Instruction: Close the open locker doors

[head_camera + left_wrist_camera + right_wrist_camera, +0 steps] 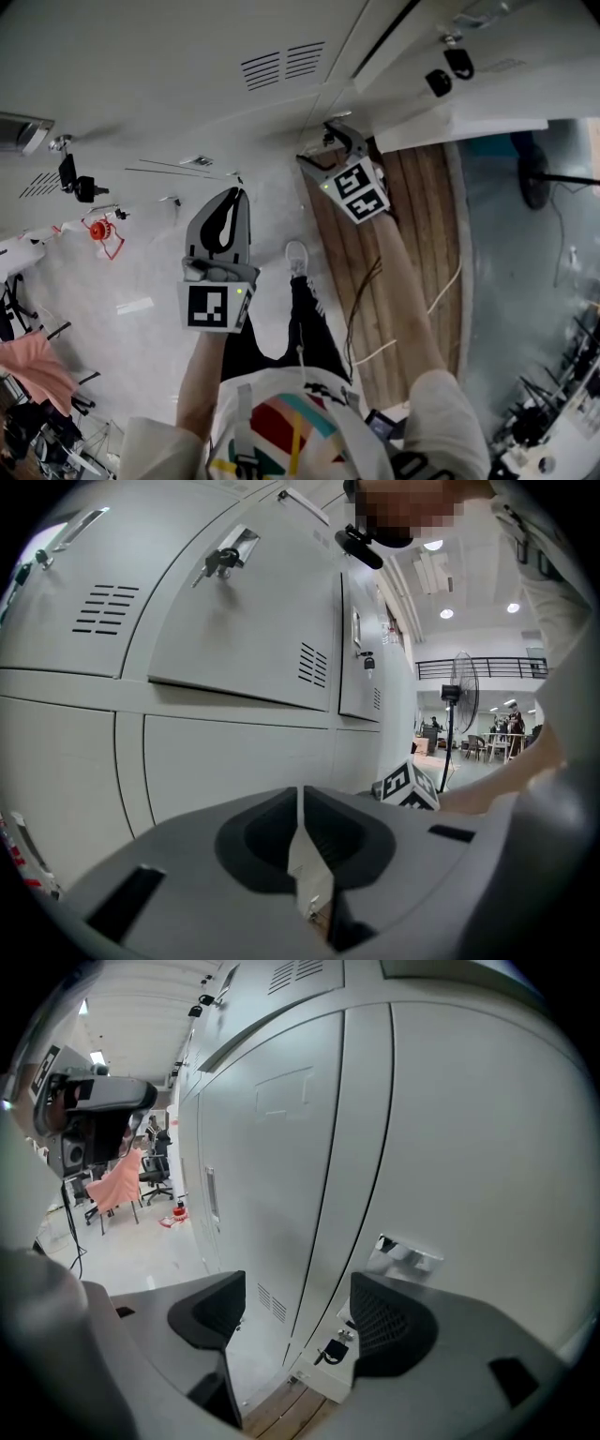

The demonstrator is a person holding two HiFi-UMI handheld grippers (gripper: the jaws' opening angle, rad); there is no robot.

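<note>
Left gripper (pixel 234 197) was kept pinched shut with nothing in it, held a little way off the locker bank (pixel 169 66). Right gripper (pixel 339 136) was spread wide and empty, brought in close to the bank's lower doors. One open locker door (pixel 244 630), keys (pixel 220 562) hung in its lock, was seen swung out from the bank, touched by neither gripper.

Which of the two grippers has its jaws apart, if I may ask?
The right gripper: its jaws stand wide apart, with the lockers showing between them, while the left gripper has its jaws pressed together.
</note>
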